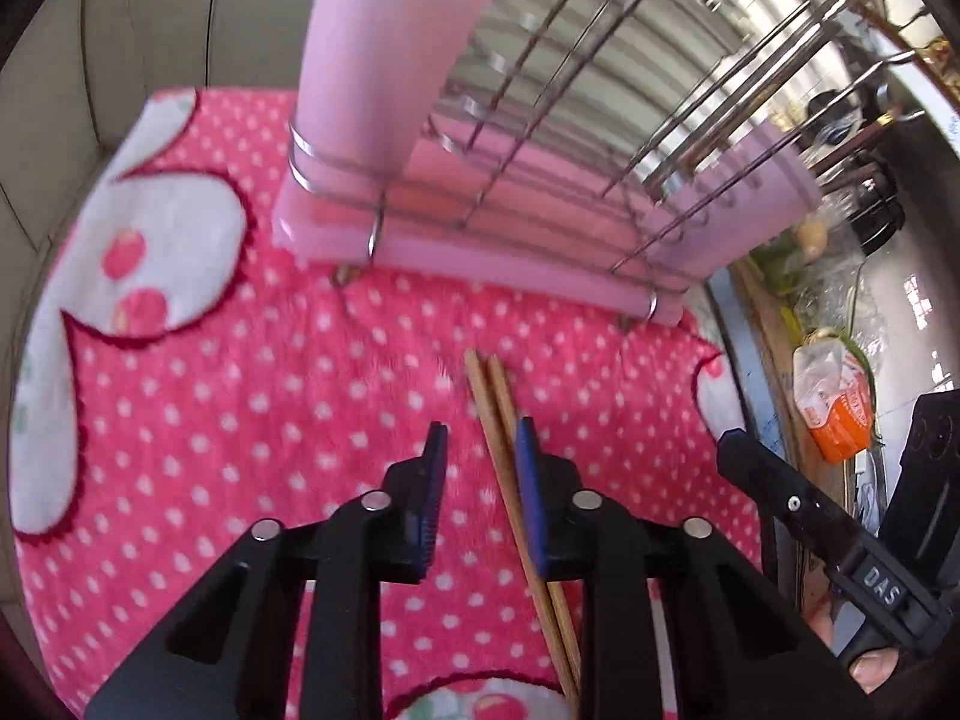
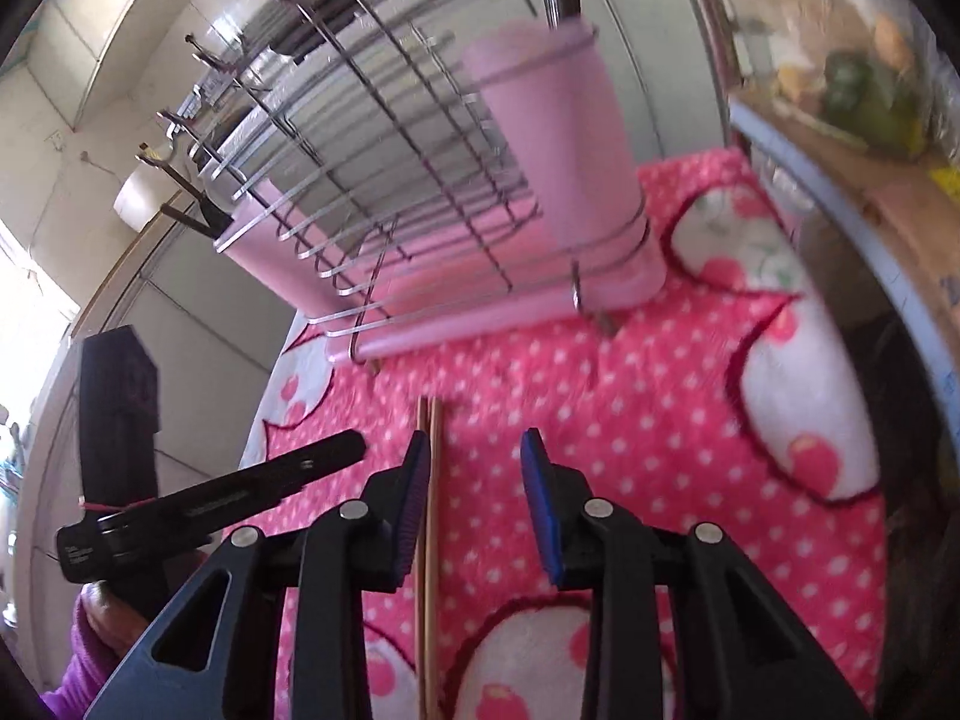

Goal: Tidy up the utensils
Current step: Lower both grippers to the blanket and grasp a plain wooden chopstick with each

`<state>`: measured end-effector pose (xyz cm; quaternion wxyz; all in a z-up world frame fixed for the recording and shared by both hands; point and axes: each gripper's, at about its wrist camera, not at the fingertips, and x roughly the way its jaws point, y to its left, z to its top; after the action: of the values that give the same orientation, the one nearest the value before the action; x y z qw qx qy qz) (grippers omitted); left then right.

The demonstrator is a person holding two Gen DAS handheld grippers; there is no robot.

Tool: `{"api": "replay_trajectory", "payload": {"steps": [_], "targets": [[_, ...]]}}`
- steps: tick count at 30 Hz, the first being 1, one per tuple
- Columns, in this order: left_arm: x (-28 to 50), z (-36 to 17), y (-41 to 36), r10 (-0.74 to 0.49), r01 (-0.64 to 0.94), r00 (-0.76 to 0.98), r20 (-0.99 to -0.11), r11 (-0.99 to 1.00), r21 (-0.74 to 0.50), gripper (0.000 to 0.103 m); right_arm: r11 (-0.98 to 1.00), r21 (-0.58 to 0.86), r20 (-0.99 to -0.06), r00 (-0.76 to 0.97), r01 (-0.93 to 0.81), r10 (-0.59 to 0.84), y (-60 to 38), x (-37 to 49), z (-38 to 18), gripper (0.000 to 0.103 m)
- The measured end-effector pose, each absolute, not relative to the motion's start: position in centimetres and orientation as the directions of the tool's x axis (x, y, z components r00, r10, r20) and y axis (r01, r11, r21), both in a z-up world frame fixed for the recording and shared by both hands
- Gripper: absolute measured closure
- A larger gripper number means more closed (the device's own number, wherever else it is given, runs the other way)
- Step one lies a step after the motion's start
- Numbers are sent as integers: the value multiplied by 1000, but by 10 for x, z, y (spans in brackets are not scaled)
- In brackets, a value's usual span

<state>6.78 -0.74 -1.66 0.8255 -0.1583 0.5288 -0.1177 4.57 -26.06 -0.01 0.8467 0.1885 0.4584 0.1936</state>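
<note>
Chopsticks (image 1: 510,456): 2, on towel (image 1: 240,420) | claws: 2 | rack (image 1: 540,180): 1

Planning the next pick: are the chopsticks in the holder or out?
Out: the chopsticks lie flat on the pink towel, before the rack.

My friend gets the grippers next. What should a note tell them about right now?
Left gripper: open, nothing held; the chopsticks lie by its right finger.
Right gripper: open, nothing held; the same chopsticks lie by its left finger.
The pair lies side by side on the pink dotted towel, in front of the dish rack.
The rack's pink utensil cup already has metal utensils in it.
Done: nothing picked up yet.
Left: probably grip the chopsticks and stand them in the cup.
</note>
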Motion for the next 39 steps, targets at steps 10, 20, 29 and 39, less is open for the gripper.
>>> {"api": "replay_trajectory", "payload": {"steps": [10,20,29,39], "targets": [[87,-45,-23,-344,8,300,-890,933,-359,87,835,538,-722,450,-114,526,-267,55,-19,72],[95,-45,-36,-327,12,296,-897,941,-339,94,815,566,-728,388,-128,566,-257,61,-25,73],[91,-21,-1,-283,39,314,-906,957,-286,94,808,575,-772,242,-126,587,-219,88,-36,87],[102,-28,23,-229,57,265,-937,973,-222,94,887,444,-868,184,-123,460,-186,113,-54,86]]}}
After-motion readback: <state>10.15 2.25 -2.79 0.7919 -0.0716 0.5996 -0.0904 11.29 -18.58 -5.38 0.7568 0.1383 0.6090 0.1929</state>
